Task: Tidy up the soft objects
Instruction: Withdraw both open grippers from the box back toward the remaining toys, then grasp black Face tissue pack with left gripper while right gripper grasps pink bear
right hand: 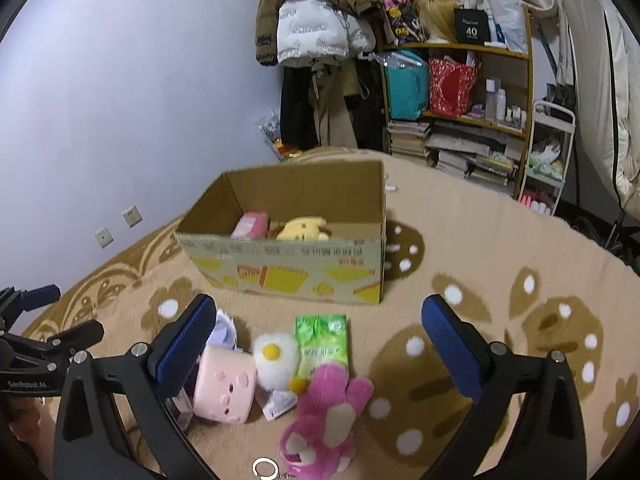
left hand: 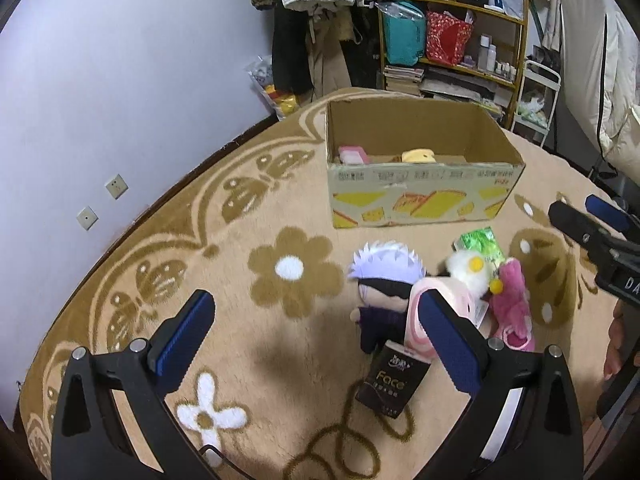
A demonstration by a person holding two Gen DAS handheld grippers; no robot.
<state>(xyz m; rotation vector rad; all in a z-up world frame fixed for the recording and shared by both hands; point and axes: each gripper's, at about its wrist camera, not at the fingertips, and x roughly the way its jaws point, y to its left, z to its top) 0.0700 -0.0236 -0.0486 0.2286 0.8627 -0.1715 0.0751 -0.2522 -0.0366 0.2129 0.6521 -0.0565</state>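
Note:
An open cardboard box [left hand: 420, 196] [right hand: 288, 276] stands on the rug and holds a pink pack [right hand: 250, 225] and a yellow plush [right hand: 302, 229]. In front of it lie a white-haired doll [left hand: 380, 280], a pink pig plush [right hand: 226, 384], a fried-egg plush [right hand: 276, 356], a green tissue pack [right hand: 322, 340], a pink bear plush [right hand: 324, 420] and a black "Face" pack [left hand: 394, 380]. My left gripper [left hand: 316, 344] is open and empty, just left of the pile. My right gripper [right hand: 320, 352] is open and empty, above the toys.
A beige flower-patterned rug [left hand: 240, 260] covers the surface. Coats [right hand: 320, 40] hang at the back by a cluttered shelf [right hand: 460, 100]. A white cart [right hand: 548, 152] stands to the right. The wall [left hand: 120, 60] runs along the left.

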